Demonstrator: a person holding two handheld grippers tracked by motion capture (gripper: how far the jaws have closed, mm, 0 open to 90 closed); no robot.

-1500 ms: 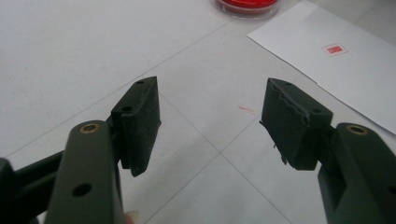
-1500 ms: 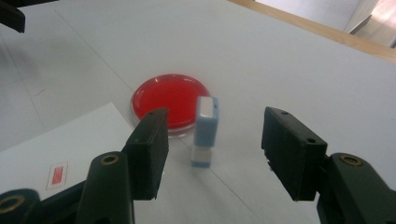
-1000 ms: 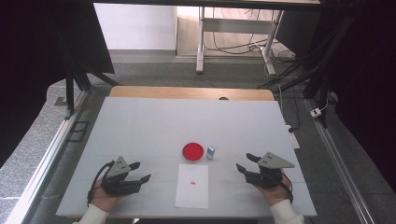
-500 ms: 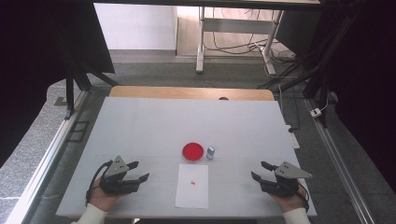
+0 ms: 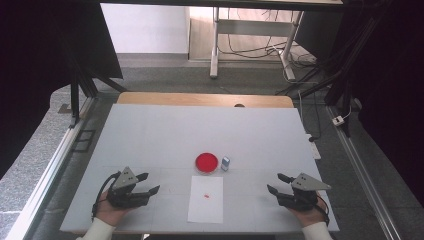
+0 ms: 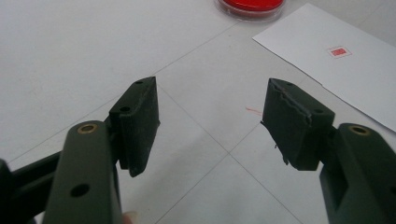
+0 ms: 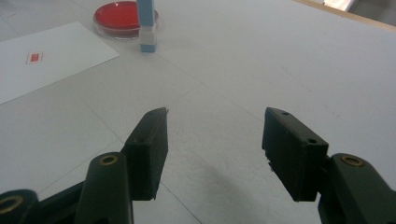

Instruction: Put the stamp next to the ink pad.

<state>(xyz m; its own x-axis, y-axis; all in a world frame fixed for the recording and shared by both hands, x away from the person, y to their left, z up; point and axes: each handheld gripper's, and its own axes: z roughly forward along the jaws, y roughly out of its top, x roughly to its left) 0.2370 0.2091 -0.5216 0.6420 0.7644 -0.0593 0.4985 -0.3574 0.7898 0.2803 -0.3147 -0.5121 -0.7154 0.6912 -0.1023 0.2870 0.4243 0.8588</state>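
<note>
A round red ink pad (image 5: 206, 162) lies in the middle of the white table (image 5: 165, 135), with a small pale blue stamp (image 5: 225, 163) standing just to its right. In front of them lies a white sheet of paper (image 5: 206, 199) bearing a small red stamped mark (image 5: 206, 195). My left gripper (image 5: 148, 183) rests open at the near left, its jaws pointing toward the paper, nothing between them. My right gripper (image 5: 276, 183) rests open at the near right, also empty. The left gripper view has the ink pad (image 6: 250, 6) and the paper (image 6: 336, 65); the right gripper view has the stamp (image 7: 146, 25) and the ink pad (image 7: 116, 17).
A wooden strip (image 5: 200, 99) runs along the table's far edge. Metal rails (image 5: 55, 160) flank both sides, and cables (image 5: 320, 120) lie on the floor at the far right. Dark curtains hang around the workspace.
My right gripper has drawn back toward the near right corner of the table, away from the stamp. The left gripper has stayed put.
</note>
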